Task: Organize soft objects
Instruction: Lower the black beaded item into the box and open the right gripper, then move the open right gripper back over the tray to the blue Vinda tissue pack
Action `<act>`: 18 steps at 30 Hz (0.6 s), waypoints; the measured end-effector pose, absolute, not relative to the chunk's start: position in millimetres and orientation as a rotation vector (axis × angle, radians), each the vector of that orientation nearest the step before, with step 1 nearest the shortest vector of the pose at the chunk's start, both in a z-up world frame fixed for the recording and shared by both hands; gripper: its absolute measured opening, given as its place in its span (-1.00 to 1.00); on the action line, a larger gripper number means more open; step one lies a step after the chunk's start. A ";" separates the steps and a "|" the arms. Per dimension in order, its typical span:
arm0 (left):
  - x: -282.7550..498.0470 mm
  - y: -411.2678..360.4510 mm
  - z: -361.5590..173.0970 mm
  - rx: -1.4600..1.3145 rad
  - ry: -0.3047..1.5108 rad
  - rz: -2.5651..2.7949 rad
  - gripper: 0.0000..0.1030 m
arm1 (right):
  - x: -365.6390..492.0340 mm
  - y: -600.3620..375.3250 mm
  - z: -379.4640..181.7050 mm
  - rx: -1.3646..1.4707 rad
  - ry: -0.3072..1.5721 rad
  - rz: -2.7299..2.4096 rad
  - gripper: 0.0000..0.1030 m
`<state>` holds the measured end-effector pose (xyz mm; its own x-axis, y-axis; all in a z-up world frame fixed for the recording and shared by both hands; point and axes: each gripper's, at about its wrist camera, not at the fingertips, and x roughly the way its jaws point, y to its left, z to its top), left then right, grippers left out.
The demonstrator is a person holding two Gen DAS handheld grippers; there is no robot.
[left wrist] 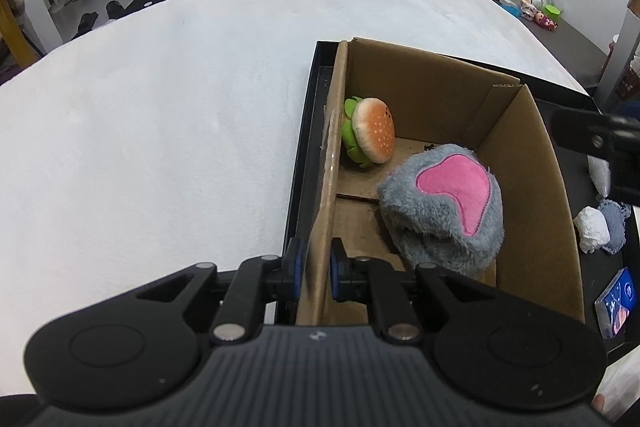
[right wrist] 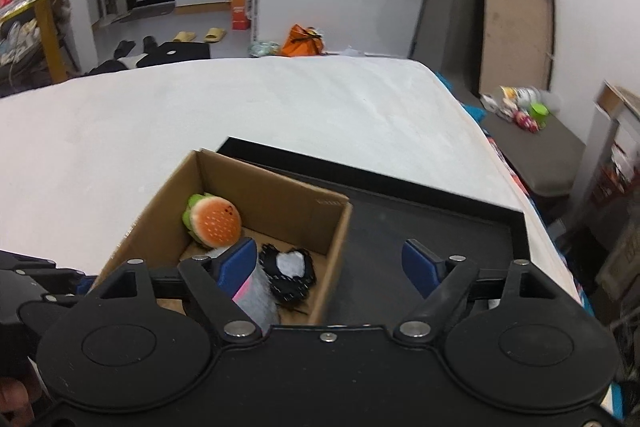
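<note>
An open brown cardboard box [left wrist: 436, 95] sits at the left end of a shallow black rectangular tray [right wrist: 440, 223], and the tray rests on a wide white fleecy bed surface [left wrist: 160, 115]. The left gripper [left wrist: 315, 267] is clamped on the near part of the box's left wall, one blue-padded finger outside the cardboard and one inside. Inside the box, a small plush hamburger with an orange bun and green lettuce frill [left wrist: 370, 135] stands on edge in the far left corner, touching the left wall. Nearer and to the right, a fluffy grey plush piece with a pink stitched patch [left wrist: 444, 203] lies on the box floor against the right wall. From the right wrist view, a black fuzzy soft toy with a white patch [right wrist: 289, 273] also shows on the box floor, just right of the grey plush. The right gripper [right wrist: 336, 267] hangs above the near right edge of the box with its blue-padded fingers spread wide apart and nothing between them; its left finger overlaps the grey plush in view, its right finger is over bare tray. On the tray right of the box lie a crumpled white wad [left wrist: 592, 229], touching a grey-blue fabric piece [left wrist: 614, 227], and nearer, a blue printed packet [left wrist: 616, 301].
</note>
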<state>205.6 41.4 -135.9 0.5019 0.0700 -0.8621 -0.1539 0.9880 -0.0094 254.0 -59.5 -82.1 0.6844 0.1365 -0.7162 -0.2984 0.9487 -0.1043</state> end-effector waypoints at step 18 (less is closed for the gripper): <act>202.7 18.2 -123.6 -0.009 1.038 0.115 -0.03 | 222.2 -121.8 -112.8 -0.025 0.871 0.070 0.70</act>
